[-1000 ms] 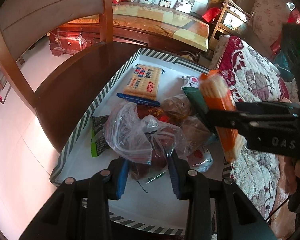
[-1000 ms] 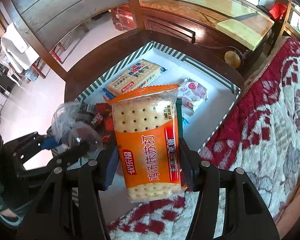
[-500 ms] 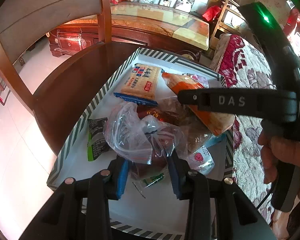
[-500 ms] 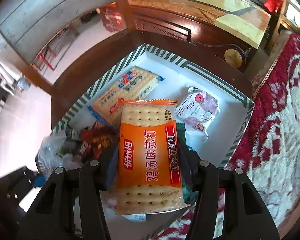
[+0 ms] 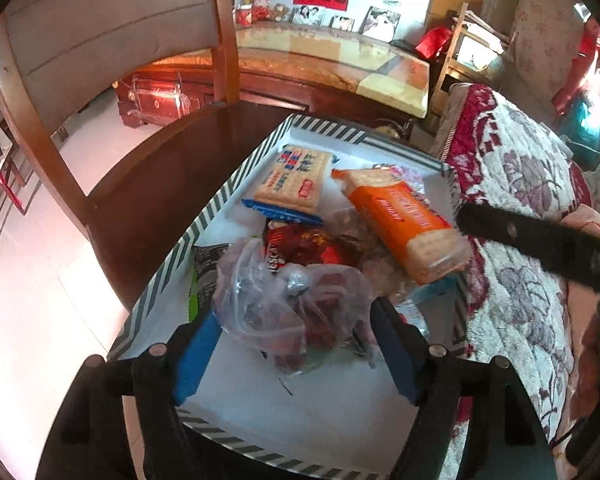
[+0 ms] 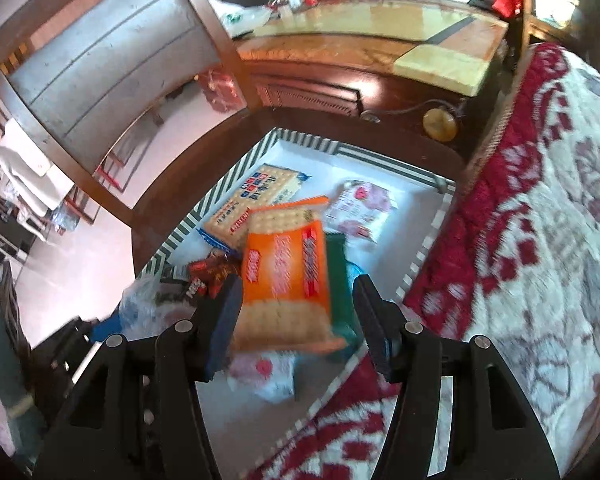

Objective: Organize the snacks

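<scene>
A white tray with a striped rim (image 5: 204,224) (image 6: 236,170) holds the snacks. My left gripper (image 5: 296,340) is shut on a clear plastic bag of red snacks (image 5: 288,300) above the tray's near end. My right gripper (image 6: 296,312) is open; the orange cracker pack (image 6: 288,276) (image 5: 400,220) lies free on the snack pile between and beyond its fingers. A blue cracker pack (image 5: 296,178) (image 6: 256,196) lies at the tray's far left. A pink-white packet (image 6: 360,208) lies at the far right. A red wrapper (image 5: 308,244) sits mid-pile.
The tray rests on a dark wooden chair seat (image 5: 148,184) with its backrest (image 5: 100,32) to the left. A red floral blanket (image 5: 520,208) (image 6: 540,200) lies along the right. A wooden table (image 5: 332,60) stands behind.
My right gripper lowered the orange cracker pack onto the pile, opened and let it go, then drew back. My left gripper still holds the plastic bag.
</scene>
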{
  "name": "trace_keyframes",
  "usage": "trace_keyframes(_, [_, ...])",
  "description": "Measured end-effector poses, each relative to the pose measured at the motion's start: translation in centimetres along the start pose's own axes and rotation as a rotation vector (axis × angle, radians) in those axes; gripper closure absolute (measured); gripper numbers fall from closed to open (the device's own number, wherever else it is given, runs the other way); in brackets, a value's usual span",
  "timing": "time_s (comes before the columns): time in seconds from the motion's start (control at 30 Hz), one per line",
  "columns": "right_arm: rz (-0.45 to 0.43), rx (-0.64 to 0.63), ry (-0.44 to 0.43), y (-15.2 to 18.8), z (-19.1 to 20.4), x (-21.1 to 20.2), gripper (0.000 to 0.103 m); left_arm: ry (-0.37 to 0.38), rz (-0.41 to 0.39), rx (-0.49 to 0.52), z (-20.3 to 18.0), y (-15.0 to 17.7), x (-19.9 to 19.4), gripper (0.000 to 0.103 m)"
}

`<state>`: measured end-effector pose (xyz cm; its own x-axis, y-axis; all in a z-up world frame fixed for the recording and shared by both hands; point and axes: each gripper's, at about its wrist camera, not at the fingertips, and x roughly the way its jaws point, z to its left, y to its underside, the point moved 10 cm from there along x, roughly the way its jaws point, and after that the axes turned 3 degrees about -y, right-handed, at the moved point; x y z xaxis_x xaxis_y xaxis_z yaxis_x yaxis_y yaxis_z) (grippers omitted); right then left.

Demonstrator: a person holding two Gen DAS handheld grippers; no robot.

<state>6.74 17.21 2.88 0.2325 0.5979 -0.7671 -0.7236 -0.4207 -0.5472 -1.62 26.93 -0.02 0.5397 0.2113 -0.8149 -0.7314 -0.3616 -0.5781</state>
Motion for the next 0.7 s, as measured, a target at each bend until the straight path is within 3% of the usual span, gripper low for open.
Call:
trace_keyframes(0.2, [-0.059, -0.001, 0.068, 3.1, -1.6, -2.9, 0.046, -0.005, -0.07, 0.002, -0.8, 0.2, -2.0, 0.015])
trace_keyframes(0.37, [-0.084, 0.011, 0.093, 5.5, -2.6, -4.6, 0.046, -0.064, -0.122, 0.02, -1.0, 0.3, -3.4, 0.002])
trace_keyframes(0.7, [-0.064, 0.009, 0.087, 8.8, -2.9, -5.9, 0.045, -0.076, -0.145, 0.057, -2.1, 0.5, -5.2, 0.0])
